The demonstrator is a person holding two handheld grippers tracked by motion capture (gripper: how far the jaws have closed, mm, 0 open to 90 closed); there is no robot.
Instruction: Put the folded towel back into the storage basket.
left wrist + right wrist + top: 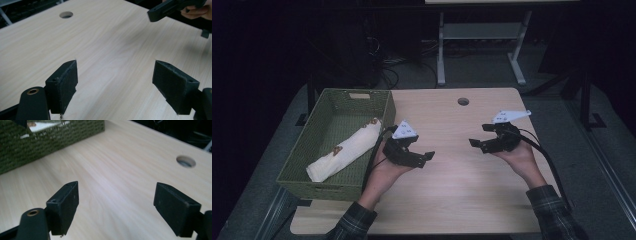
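Your biggest risk right now sits on the left. The rolled cloth (346,149), cream with small brown prints, lies diagonally inside the green woven basket (299,170), and your left gripper (416,150) hovers just beside the basket's near-right wall. If you swing back toward the cloth at this low height, I judge the fingers or the trailing cable could catch the rim and drag the basket, which already overhangs the left edge of the desk (462,195). A nudge there could tip it or push it off.

A second risk is between your hands. Both grippers point inward over the bare middle of the desk, and the right gripper's tip already shows at the top of the left gripper view (165,10). Bring them closer carelessly and they may knock together.

As for pose: your left hand (384,172) cradles its gripper from below, palm up, fingers (62,86) spread wide with nothing between them, aimed across the wood toward the right. Your right hand (519,156) does the same, mirrored; the right gripper (484,136) has its fingers (63,206) wide apart and empty, facing the basket wall (37,142) well off.
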